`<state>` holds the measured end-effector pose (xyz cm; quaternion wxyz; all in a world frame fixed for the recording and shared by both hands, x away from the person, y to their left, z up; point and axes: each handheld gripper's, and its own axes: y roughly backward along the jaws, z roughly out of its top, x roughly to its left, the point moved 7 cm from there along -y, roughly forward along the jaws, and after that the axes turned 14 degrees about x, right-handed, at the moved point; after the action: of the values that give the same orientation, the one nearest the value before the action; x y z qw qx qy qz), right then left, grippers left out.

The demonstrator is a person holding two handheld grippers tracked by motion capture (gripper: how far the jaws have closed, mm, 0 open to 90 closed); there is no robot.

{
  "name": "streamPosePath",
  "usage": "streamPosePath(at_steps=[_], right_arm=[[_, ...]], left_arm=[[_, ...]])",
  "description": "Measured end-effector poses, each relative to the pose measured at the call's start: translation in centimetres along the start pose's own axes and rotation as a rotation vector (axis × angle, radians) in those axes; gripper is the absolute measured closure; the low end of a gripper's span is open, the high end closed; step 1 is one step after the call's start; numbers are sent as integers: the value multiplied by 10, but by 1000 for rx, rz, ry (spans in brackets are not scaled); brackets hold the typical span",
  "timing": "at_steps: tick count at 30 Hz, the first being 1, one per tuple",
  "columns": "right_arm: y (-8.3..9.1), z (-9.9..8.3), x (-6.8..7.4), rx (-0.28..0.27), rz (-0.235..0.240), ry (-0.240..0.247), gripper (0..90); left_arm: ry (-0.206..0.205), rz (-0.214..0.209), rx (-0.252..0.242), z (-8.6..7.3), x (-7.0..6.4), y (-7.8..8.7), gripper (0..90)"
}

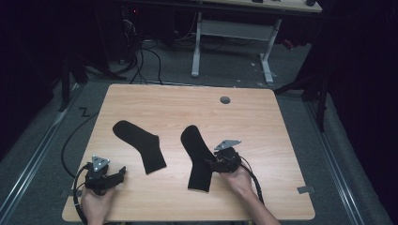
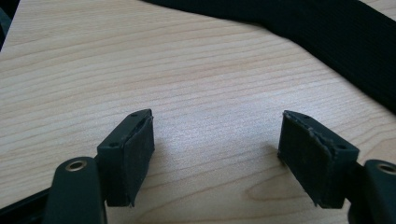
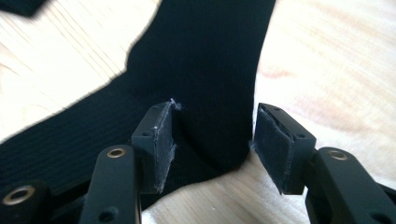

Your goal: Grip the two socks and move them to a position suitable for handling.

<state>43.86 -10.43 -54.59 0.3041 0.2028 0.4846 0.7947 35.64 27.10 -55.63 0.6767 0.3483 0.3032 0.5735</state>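
Two black socks lie flat on the wooden table (image 1: pixel 155 101). The left sock (image 1: pixel 141 145) is at centre-left, and the right sock (image 1: pixel 197 157) lies beside it with its cuff toward the front edge. My left gripper (image 1: pixel 119 174) rests near the front-left corner, open over bare wood (image 2: pixel 215 154). An edge of the left sock (image 2: pixel 327 32) lies just ahead of it. My right gripper (image 1: pixel 211 164) is at the right sock's heel edge, open. Its jaws (image 3: pixel 212 140) straddle the bulge of the right sock (image 3: pixel 205 56) without pressing it.
A grey round grommet (image 1: pixel 225 100) sits near the table's far edge. A piece of grey tape (image 1: pixel 305 190) sticks out at the front right. Beyond the table are white desk legs (image 1: pixel 196 51) and floor cables (image 1: pixel 145 61). A cable (image 1: pixel 70 140) trails off the left side.
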Motion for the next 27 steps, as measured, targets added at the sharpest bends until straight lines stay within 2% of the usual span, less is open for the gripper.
streamPosePath(at_steps=[6,14,19,27], right_arm=[[-4,5,2,-6,-23,31,475],[-8,13,5,-3,0,83,484],[-10,17,8,5,23,143,484],[-11,17,11,-2,38,171,484]], left_arm=[[0,0,0,0,0,0,272],[1,1,0,0,0,0,272],[1,1,0,0,0,0,272],[1,1,0,0,0,0,272]])
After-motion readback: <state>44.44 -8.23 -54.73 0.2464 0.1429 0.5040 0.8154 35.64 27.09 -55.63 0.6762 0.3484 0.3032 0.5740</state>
